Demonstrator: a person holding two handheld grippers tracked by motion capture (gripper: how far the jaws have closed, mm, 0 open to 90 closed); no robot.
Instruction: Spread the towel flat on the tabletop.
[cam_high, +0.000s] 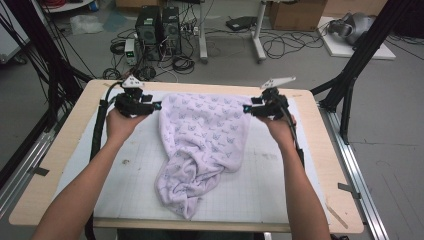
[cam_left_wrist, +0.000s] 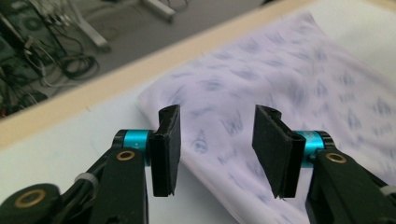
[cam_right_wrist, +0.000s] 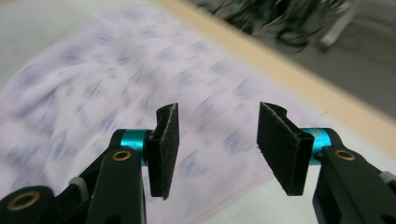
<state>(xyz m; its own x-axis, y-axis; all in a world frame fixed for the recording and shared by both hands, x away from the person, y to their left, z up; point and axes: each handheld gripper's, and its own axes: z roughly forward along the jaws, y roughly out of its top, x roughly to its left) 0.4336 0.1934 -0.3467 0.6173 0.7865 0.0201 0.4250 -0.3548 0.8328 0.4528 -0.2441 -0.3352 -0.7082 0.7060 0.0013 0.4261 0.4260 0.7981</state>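
A bunched end of a pale patterned cloth (cam_high: 200, 150) is seen nearest, on the tabletop (cam_high: 320, 150). Its spread far corners are flanked by the left gripper (cam_high: 159, 105) and right gripper (cam_high: 245, 108), each parted, nothing held.

Left gripper (cam_high: 156, 105): black body, turquoise collars behind each jaw, flat black rectangular pads (cam_left_wrist: 167, 151) with a matte, slightly frayed surface, brass-coloured rivets at the arm pivots, a pale cable tie at the linkage; grey three-cornered plate on top; thick black ribbed cable trailing off. Right gripper (cam_high: 246, 108): same black build, turquoise collars, brass rivets, matching pads (cam_right_wrist: 164, 149), grey plate, thinner black cable. Forearms bare, no sleeves showing.
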